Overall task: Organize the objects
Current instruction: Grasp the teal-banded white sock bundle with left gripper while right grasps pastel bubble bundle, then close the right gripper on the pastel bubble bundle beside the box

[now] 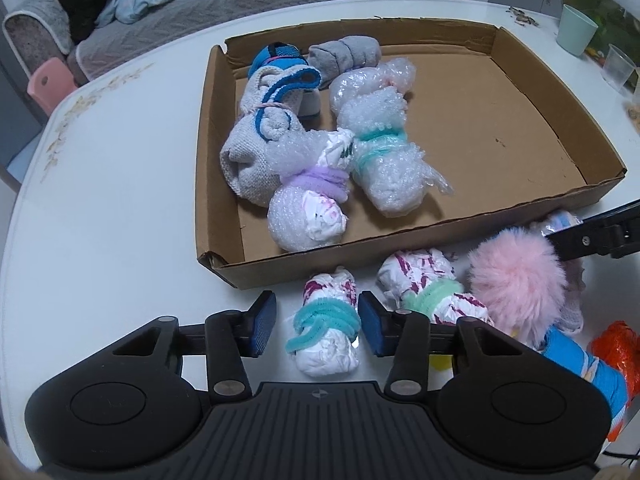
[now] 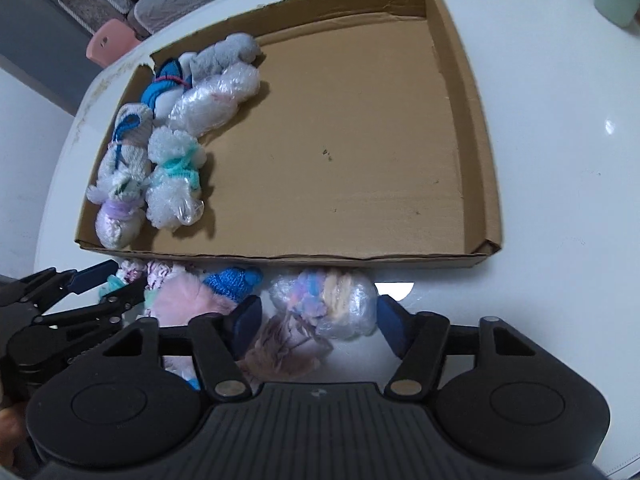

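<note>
Tray: the shallow brown cardboard tray (image 1: 532, 120) fills the upper middle of the left wrist view; it serves as the collecting place, so bundles go in it and loose ones wait outside its near wall.
Packed side: grey-and-blue knitted sock rolls (image 1: 264, 120) and bubble-wrap bundles tied with mint and lilac pipe cleaners (image 1: 380, 148) crowd the tray's left half, touching one another, probably to leave the bare right half free for what remains.
Left gripper (image 1: 316, 322): lower centre of its own view, blue pads well apart, one on either side of a white-and-magenta crumpled paper roll bound with a turquoise pipe cleaner (image 1: 326, 332); neither pad seems to touch it, which reads as lining up for a pick.
Right gripper (image 2: 318, 322): lower centre of its view, jaws spread wide around a clear plastic bundle with pastel stuffing (image 2: 328, 304) just outside the tray's near wall; contact is hard to judge.
Waiting pile: a second paper roll with a mint tie (image 1: 432, 288), a pink fluffy pom-pom (image 1: 516, 276) and a blue knitted piece (image 2: 232, 282) lie close together on the white table (image 1: 100, 200).
Step, as judged: both tools are set to grasp, and much is still outside the tray.
</note>
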The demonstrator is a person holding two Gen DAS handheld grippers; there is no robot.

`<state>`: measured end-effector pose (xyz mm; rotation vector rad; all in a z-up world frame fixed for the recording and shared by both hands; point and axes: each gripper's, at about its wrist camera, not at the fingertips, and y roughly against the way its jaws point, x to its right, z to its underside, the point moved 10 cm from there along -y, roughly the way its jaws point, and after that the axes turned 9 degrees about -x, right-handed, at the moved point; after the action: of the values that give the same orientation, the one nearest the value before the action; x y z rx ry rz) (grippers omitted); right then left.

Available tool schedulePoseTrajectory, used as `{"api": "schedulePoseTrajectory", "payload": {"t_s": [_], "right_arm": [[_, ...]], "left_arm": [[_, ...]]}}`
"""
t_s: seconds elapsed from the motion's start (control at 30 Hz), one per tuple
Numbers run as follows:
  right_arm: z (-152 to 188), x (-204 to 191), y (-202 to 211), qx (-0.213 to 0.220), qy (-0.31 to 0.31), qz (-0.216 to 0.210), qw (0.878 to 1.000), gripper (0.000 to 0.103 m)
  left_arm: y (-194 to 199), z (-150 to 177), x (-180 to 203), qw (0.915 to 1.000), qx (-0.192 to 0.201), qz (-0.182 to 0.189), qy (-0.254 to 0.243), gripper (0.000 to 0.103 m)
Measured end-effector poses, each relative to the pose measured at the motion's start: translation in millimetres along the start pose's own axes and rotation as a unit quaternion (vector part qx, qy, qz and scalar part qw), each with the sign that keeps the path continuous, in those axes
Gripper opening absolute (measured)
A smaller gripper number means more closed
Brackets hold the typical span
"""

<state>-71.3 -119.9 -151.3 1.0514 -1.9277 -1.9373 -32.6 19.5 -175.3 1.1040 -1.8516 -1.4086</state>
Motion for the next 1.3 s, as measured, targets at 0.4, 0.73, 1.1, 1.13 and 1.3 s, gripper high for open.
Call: {"api": "schedulePoseTrajectory", "payload": {"t_s": [0.4, 0.73, 1.1, 1.13, 1.3], "right_arm": [[10.0, 21.6, 10.7, 0.01, -0.006, 0.018, 1.0, 0.042], [22.7, 35.0, 23.3, 0.025, -0.007, 0.018, 1.0, 0.041], [26.9, 42.1, 25.8, 0.029, -0.011, 0.039, 0.999, 0.041], [28.2, 42.9, 28.5, 0.031, -0.015, 0.041, 0.999, 0.041], [25.6, 45.9, 36.7, 0.035, -0.048, 0.003, 0.998, 0.041]], "left_arm": [[1.5, 4.0, -1.1, 1.0, 0.001, -0.003, 0.006, 0.04], [2.8, 5.5, -0.5, 0.9999, 0.008, -0.006, 0.012, 0.04], [1.6, 2.7, -4.0, 0.9993, 0.029, -0.019, 0.011, 0.045], [1.7, 3.4, -4.2, 0.9994, 0.03, -0.015, 0.011, 0.044], [1.6, 3.4, -4.7, 0.9995, 0.025, -0.014, 0.011, 0.036]]}}
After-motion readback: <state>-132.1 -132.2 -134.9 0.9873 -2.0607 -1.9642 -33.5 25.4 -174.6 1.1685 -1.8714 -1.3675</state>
